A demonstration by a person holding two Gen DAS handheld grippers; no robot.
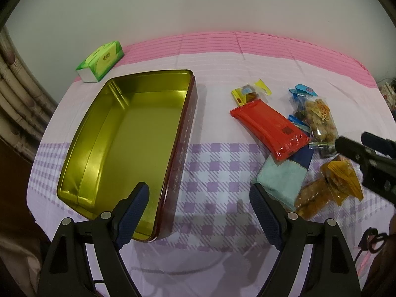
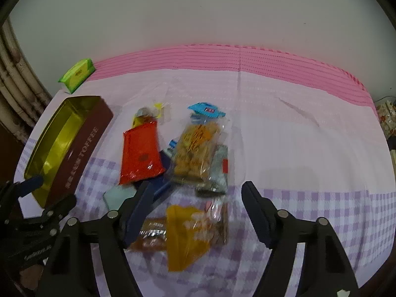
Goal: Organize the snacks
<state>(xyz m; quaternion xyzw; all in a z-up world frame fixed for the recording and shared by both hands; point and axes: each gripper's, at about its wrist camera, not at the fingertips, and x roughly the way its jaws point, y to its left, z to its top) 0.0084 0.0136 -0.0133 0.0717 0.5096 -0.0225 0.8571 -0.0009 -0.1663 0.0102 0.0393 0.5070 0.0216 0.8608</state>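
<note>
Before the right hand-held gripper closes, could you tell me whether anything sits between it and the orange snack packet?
Nothing visible does. The right hand-held gripper is open directly over the orange snack packet, which lies on top at the near end of the pile. The open toffee tin stands apart to the left, across bare tablecloth.

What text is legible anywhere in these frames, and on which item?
"TOFFEE": side wall of the maroon rectangular metal tin with gold inside; the characters before it are blurred.
Green tissue pack: logo too small.
Clear bag of golden snacks: print blurred.
Red foil packet: square mark unreadable.
</note>
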